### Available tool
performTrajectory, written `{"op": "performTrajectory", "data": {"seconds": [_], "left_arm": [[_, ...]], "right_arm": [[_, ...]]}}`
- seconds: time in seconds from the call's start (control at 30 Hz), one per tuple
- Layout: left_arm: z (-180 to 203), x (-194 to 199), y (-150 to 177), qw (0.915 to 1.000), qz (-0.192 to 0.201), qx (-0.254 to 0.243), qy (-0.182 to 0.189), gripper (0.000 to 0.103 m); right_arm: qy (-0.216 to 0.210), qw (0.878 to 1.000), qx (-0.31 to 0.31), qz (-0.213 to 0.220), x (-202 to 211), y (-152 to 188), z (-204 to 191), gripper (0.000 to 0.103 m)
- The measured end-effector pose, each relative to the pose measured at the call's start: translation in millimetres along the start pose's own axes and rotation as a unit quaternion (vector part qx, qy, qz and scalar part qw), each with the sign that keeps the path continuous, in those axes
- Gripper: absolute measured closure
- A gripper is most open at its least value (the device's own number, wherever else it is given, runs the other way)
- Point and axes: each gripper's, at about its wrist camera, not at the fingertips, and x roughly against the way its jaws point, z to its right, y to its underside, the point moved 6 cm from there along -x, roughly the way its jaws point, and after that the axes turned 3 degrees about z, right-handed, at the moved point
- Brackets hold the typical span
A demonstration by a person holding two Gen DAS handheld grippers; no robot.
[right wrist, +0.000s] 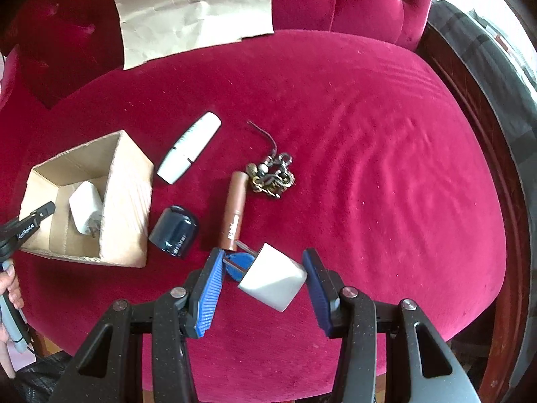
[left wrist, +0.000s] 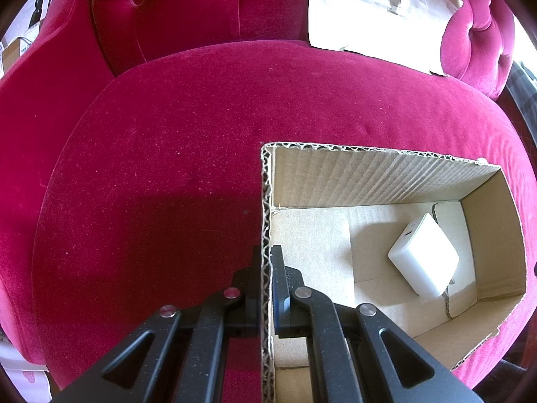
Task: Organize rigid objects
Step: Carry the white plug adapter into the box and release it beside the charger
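So we had the left gripper clamped tight on the near wall of the box, one finger outside, one inside. That box sat at lower right of the left wrist view, on the red seat. Inside it a white charger lay tilted on the floor toward the far right corner, prongs facing the lower edge of the frame.

Over in the right wrist view, the right gripper held a second white plug between its blue pads, jaws about half spread; the plug sat crooked, prongs aimed up-left. We couldn't quite tell how firmly the pads pressed it, but it hung clear of the cushion. Just behind the prongs a blue disc peeked out.

Left of centre in that frame sat the box again with the charger in it. Beside its right wall was a dark cap, then a brown tube lying lengthwise, a white stick above them, and a tangle of chain to the tube's upper right. A paper sheet leaned at upper left. A hand showed at the left edge.
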Motion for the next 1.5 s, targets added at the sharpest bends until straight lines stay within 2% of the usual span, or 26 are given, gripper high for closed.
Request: {"op": "performTrajectory", "data": {"seconds": [0.67, 1.23, 1.5], "left_arm": [[-3, -2, -1, 1.0, 0.0, 0.003, 0.003, 0.1], [-6, -1, -1, 0.9999, -0.001, 0.009, 0.006, 0.1], [-8, -1, -1, 0.9999, -0.001, 0.011, 0.008, 0.1]], "right_arm": [[-0.005, 0.999, 0.02, 0.048, 24, -30, -36, 0.053], [-0.055, 0.995, 0.036, 0.073, 37, -47, -92, 0.053], [-0.08, 0.993, 0.054, 0.069, 33, -46, -123, 0.053]]}}
